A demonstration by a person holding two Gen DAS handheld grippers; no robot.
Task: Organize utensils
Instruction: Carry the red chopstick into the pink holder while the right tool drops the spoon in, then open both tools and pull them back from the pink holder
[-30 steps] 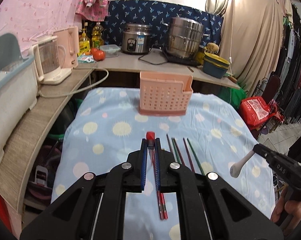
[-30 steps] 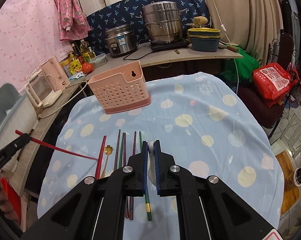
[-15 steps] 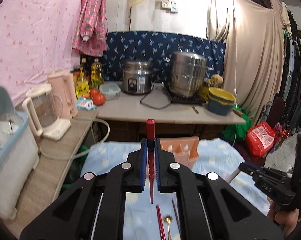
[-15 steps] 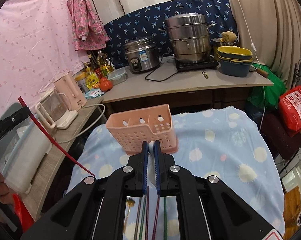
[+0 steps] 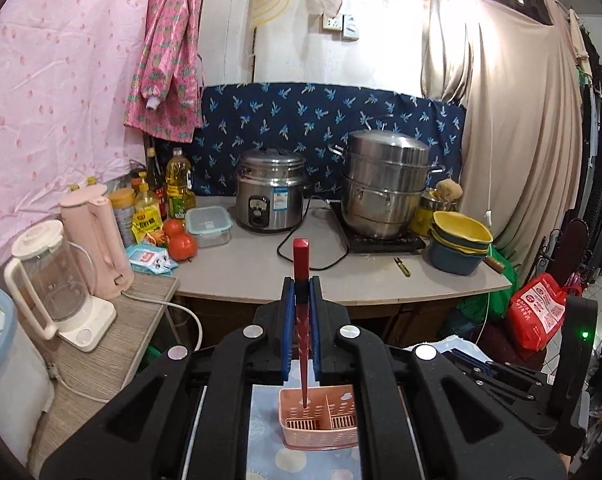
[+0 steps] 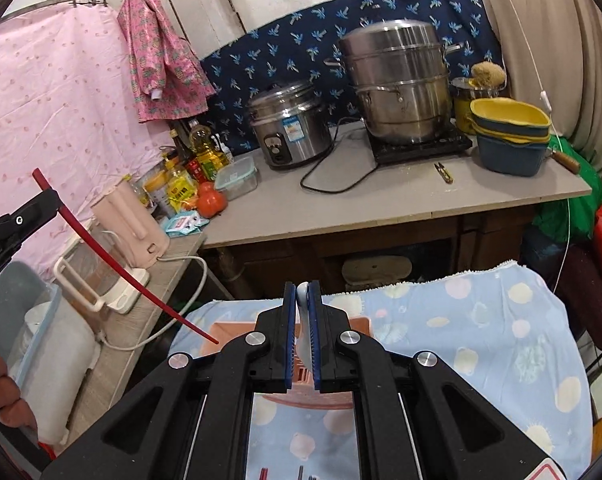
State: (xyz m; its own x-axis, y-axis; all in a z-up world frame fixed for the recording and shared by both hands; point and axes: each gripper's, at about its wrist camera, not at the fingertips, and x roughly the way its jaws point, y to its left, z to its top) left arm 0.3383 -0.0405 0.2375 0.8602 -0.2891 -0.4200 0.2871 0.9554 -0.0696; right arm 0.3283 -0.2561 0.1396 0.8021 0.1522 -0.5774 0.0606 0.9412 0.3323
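Raised, left tongs [image 5: 301,292] poise chopstick [image 5: 301,320] over holder [image 5: 321,420].

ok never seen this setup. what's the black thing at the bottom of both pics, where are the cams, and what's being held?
No robot here: a person holds a two-finger gripper in each hand, and each has a fisheye camera looking forward along its fingers. The black frame at the bottom of each picture is that gripper seen from behind.

The left view shows the left gripper shut on a red chopstick, whose tip hangs over a pink basket on a blue spotted cloth.

The right view shows the right gripper shut on a white spoon above the same basket. At its left edge you see the other gripper with the chopstick slanting down. More utensils lie on the cloth at the bottom edge. Behind is a counter with pots.
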